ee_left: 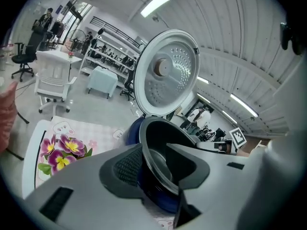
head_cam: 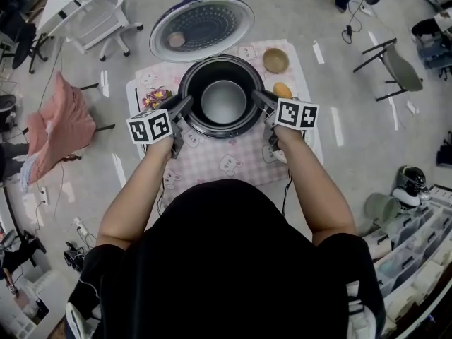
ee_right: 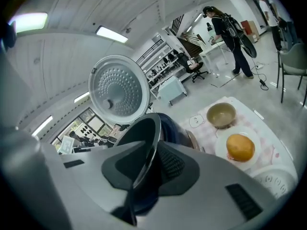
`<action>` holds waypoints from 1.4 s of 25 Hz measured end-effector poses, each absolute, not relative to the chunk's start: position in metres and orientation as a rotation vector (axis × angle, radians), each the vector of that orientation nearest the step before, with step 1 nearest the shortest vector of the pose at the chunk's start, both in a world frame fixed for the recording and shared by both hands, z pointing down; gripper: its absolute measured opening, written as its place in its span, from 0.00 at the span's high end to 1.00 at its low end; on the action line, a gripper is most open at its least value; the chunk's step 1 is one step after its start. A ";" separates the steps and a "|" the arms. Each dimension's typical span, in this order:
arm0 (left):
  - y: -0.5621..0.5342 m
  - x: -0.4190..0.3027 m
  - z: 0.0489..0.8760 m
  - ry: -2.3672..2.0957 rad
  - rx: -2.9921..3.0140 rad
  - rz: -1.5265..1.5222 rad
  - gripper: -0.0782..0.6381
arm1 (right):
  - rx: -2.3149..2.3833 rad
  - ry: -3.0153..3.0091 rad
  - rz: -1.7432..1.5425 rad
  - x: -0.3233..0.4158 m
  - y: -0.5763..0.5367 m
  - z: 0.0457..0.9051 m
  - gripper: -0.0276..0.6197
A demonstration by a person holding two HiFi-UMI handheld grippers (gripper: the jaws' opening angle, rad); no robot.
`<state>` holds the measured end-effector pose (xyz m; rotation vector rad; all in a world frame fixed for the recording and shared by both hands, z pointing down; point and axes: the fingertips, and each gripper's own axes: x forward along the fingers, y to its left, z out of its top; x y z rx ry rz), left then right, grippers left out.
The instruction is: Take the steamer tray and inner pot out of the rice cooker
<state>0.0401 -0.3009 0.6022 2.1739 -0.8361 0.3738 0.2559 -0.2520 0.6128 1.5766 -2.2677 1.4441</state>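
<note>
The dark blue rice cooker [head_cam: 244, 122] stands on the table with its lid [head_cam: 201, 25] swung up and back. Inside sits the black inner pot [head_cam: 223, 102], with a silvery bottom. My left gripper [head_cam: 185, 103] straddles the pot's left rim. In the left gripper view the rim [ee_left: 154, 163] runs between the jaws of the left gripper [ee_left: 153, 169]: the outer pad touches it and a gap shows at the inner jaw. My right gripper [head_cam: 260, 99] is at the right rim. In the right gripper view its pads [ee_right: 168, 164] close on the rim [ee_right: 152, 143] from both sides.
A pink checked cloth [head_cam: 212, 161] covers the table. Purple and yellow flowers [head_cam: 155, 97] lie left of the cooker. A tan bowl [head_cam: 275, 60] and an orange fruit on a plate [head_cam: 282, 90] sit to its right. Chairs [head_cam: 395, 66] stand around on the floor.
</note>
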 end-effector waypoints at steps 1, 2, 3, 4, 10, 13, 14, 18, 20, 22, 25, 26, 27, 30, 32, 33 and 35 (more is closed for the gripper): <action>-0.301 0.039 0.603 -0.834 2.153 0.350 0.67 | 1.581 -2.266 1.463 0.256 -0.252 0.613 0.85; -0.302 0.039 0.604 -0.825 2.125 0.317 0.68 | 1.587 -2.265 1.482 0.257 -0.251 0.613 0.85; -0.301 0.040 0.603 -0.807 2.092 0.275 0.68 | 1.591 -2.265 1.500 0.258 -0.251 0.613 0.86; -0.301 0.041 0.602 -0.788 2.057 0.234 0.68 | 1.596 -2.267 1.516 0.259 -0.250 0.612 0.86; -0.296 0.042 0.602 -0.704 1.930 0.119 0.74 | 1.612 -2.270 1.571 0.260 -0.248 0.612 0.88; -0.294 0.044 0.595 -0.707 1.962 0.145 0.80 | 1.613 -2.271 1.583 0.261 -0.245 0.609 0.88; -0.295 0.044 0.592 -0.710 1.970 0.149 0.82 | 1.612 -2.276 1.585 0.262 -0.244 0.607 0.88; -0.295 0.043 0.582 -0.697 1.991 0.144 0.82 | 1.616 -2.301 1.571 0.261 -0.242 0.596 0.88; -0.294 0.041 0.576 -0.691 1.997 0.134 0.82 | 1.622 -2.311 1.562 0.260 -0.241 0.590 0.88; -0.292 0.041 0.570 -0.686 2.005 0.126 0.82 | 1.625 -2.322 1.557 0.260 -0.240 0.584 0.88; -0.293 0.042 0.563 -0.673 2.022 0.115 0.82 | 1.633 -2.338 1.540 0.260 -0.239 0.574 0.88; -0.293 0.042 0.560 -0.668 2.028 0.111 0.82 | 1.638 -2.343 1.535 0.260 -0.238 0.571 0.88; -0.293 0.042 0.557 -0.664 2.034 0.108 0.82 | 1.644 -2.347 1.532 0.260 -0.237 0.568 0.88; -0.291 0.043 0.544 -0.639 2.052 0.091 0.82 | 1.664 -2.361 1.521 0.261 -0.233 0.556 0.88; -0.288 0.042 0.532 -0.619 2.069 0.077 0.82 | 1.671 -2.375 1.502 0.261 -0.230 0.545 0.88; -0.287 0.041 0.526 -0.613 2.078 0.069 0.82 | 1.672 -2.384 1.490 0.260 -0.230 0.539 0.88; -0.286 0.038 0.515 -0.605 2.094 0.051 0.82 | 1.677 -2.403 1.465 0.257 -0.229 0.528 0.88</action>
